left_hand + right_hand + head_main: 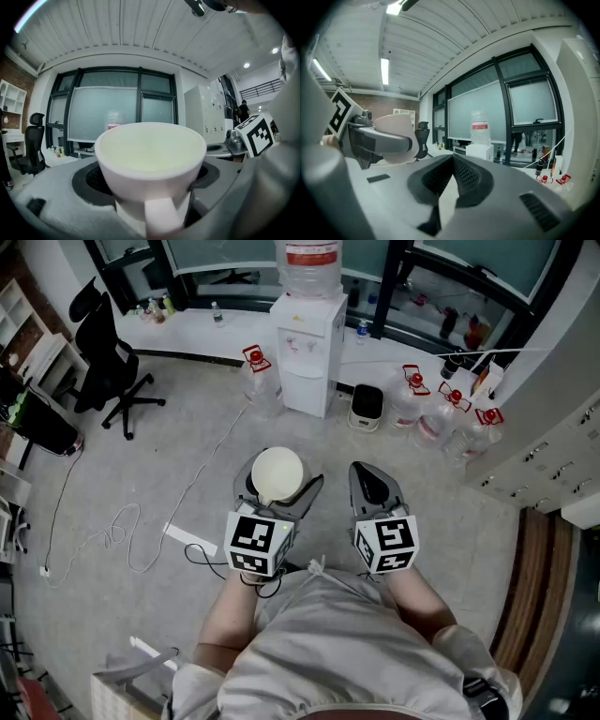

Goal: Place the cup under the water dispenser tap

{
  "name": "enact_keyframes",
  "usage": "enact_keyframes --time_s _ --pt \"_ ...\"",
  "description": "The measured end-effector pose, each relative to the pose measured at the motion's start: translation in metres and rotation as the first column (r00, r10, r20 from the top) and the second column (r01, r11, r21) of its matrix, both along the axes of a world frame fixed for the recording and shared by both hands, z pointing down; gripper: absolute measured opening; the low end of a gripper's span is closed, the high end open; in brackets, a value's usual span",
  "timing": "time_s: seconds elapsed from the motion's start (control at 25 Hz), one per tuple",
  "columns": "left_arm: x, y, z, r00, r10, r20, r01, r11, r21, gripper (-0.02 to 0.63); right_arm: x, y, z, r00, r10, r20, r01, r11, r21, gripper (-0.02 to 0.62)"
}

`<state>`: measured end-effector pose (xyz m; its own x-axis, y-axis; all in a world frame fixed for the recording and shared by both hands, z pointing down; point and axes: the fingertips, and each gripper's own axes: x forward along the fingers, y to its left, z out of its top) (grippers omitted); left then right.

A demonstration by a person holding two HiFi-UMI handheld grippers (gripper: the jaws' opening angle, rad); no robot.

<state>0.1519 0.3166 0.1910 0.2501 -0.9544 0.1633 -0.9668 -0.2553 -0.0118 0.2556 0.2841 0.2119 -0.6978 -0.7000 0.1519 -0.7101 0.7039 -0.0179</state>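
A white cup sits upright between the jaws of my left gripper, which is shut on it at waist height. The left gripper view is filled by the cup, handle toward the camera and nothing inside. My right gripper hangs beside it, jaws closed together with nothing between them. In the right gripper view the cup shows at the left. The white water dispenser, with a bottle on top, stands against the far wall, well ahead of both grippers. It also shows as the dispenser in the distance.
Several water jugs stand right of the dispenser and one jug to its left. A small dark bin sits beside it. A black office chair is at the left, cables trail over the floor, and cabinets line the right.
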Motion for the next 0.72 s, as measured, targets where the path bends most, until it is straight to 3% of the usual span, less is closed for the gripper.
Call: enact_keyframes --time_s 0.44,0.72 --pt "0.007 -0.016 0.016 1.0 0.002 0.001 -0.002 0.999 -0.035 0.434 0.008 -0.013 0.011 1.0 0.0 0.029 0.001 1.0 -0.023 0.025" --pt "-0.014 -0.038 0.035 1.0 0.006 -0.01 -0.007 0.997 -0.077 0.434 -0.007 -0.032 0.029 1.0 0.011 0.015 -0.01 0.999 -0.053 0.025"
